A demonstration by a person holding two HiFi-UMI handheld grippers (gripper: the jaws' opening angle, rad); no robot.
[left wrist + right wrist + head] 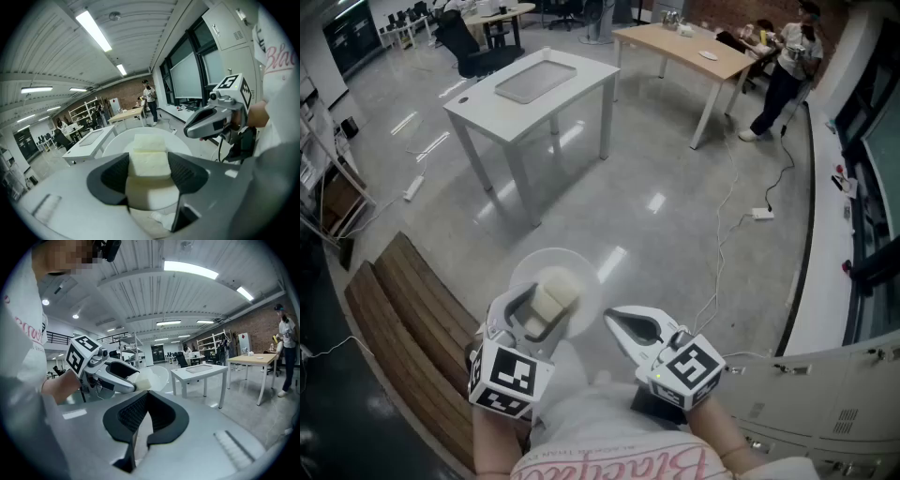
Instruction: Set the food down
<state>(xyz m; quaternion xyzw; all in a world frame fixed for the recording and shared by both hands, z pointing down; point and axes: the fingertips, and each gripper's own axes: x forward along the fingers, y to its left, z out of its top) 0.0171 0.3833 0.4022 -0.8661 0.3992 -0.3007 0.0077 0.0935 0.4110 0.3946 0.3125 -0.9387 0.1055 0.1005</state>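
A pale cream block of food (559,287) sits between the jaws of my left gripper (546,306), which is shut on it and held in the air over the floor. In the left gripper view the food (149,171) fills the gap between the dark pads of the left gripper (149,160), with a white round plate (115,143) right behind it. What carries the plate (581,272) is hidden. My right gripper (613,320) hangs just to the right, shut, with nothing in it. In the right gripper view its tips (146,394) touch, and the left gripper (110,373) shows beyond.
A white table (581,89) bearing a grey tray stands ahead on the glossy floor. A wooden table (675,45) with people beside it is at the back right. A slatted wooden bench (403,328) lies at my left. A cable and power strip (761,214) cross the floor near cabinets at right.
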